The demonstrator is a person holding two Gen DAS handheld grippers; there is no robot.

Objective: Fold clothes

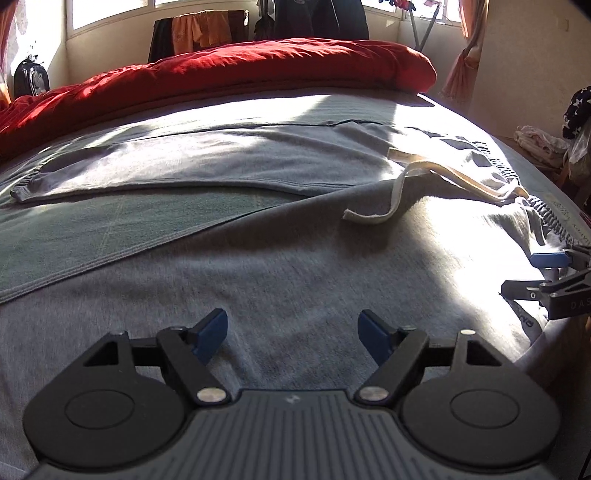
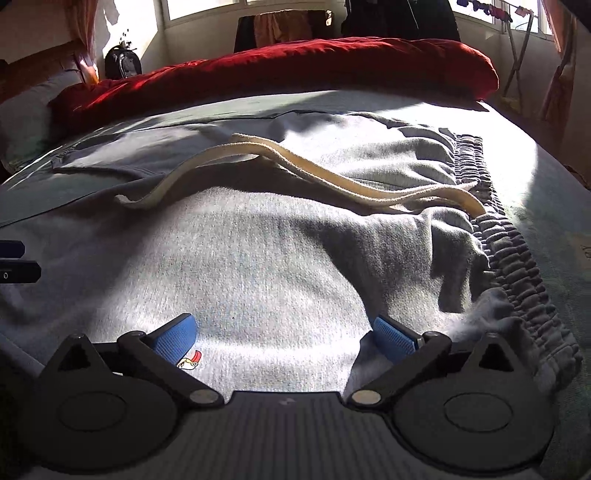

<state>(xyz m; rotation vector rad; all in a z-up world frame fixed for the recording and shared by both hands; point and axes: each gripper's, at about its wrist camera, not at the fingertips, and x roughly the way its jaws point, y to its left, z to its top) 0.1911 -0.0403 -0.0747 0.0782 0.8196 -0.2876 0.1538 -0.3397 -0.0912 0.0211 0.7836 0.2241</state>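
Grey sweatpants (image 1: 295,258) lie spread flat on the bed (image 1: 110,221), waistband toward the right side. One leg runs off to the left across the far half of the bed; the nearer leg covers the foreground under both claws. Elastic waistband (image 2: 517,266) is gathered and ribbed, with its near end rumpled upward. Cream drawstring (image 2: 332,177) lies loose on top of the fabric in two strands running leftward from the waistband, one end curled back on itself. A small red-and-white printed emblem (image 2: 190,362) sits on the fabric just beside the right claw's left pad.

Left claw (image 1: 293,334): jaws wide apart, holding nothing, low over the near leg; contact with the cloth cannot be judged from this angle. Right claw (image 2: 286,338): jaws wide apart, empty, low over the hip area near the waistband; it also shows at the right edge of the left wrist view.

Strong sunlight washes out the right part of the cloth. A red duvet (image 1: 258,70) is bunched along the far edge of the bed. Behind it, windows (image 1: 110,14) and hanging clothes (image 1: 199,33).
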